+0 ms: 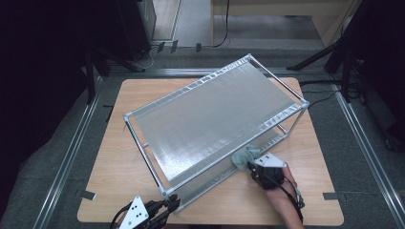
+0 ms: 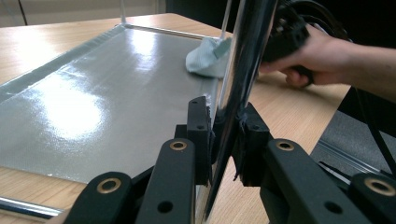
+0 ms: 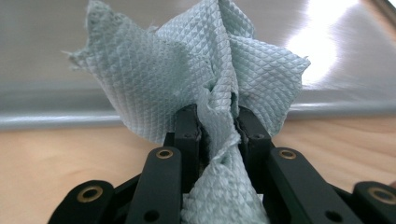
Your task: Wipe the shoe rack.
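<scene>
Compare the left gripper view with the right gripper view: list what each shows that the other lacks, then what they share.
Left gripper view alone: the left gripper clamped on a chrome post, and a hand.

Right gripper view alone: the right gripper pinching the cloth, its quilted weave plain.

Both: cloth, shelf, wooden table.

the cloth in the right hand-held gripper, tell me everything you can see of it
The cloth is a pale blue-green wipe with a quilted diamond texture and ragged, frayed edges, like a paper or non-woven towel. It is crumpled and bunched, not folded. The right hand-held gripper is shut on its middle, so it fans out above the jaws and trails down between them. In the high view it sits at the near long edge of the rack's lower shelf, above the wooden table; whether it touches the shelf cannot be told.
</scene>
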Demonstrator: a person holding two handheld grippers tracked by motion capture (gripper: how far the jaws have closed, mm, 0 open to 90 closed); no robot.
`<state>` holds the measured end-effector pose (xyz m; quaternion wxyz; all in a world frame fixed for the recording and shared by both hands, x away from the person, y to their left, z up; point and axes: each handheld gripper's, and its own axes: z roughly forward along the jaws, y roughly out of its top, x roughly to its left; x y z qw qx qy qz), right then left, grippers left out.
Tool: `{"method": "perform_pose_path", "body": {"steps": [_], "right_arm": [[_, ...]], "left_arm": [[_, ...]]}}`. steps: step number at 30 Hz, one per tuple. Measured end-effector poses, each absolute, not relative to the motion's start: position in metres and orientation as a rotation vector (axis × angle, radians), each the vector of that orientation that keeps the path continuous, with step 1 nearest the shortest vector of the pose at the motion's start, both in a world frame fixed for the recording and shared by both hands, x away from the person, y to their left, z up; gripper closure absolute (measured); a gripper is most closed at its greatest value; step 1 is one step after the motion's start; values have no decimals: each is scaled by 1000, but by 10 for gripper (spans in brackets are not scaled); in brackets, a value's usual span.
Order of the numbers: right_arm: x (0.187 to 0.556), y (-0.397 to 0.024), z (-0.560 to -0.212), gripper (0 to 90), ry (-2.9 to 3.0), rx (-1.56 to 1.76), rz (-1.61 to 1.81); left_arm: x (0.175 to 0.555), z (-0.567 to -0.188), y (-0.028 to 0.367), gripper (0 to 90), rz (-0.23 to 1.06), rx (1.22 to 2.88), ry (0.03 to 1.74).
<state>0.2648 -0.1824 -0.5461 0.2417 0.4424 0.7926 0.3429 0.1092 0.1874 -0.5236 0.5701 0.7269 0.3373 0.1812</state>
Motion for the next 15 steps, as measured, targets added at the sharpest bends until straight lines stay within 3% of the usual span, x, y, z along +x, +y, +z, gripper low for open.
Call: {"method": "perform_pose_path", "body": {"steps": [15], "right_arm": [[360,-235,-535,734,1950,1547,753]], "left_arm": [[109,-524,187,793,425,1704,790]]}}
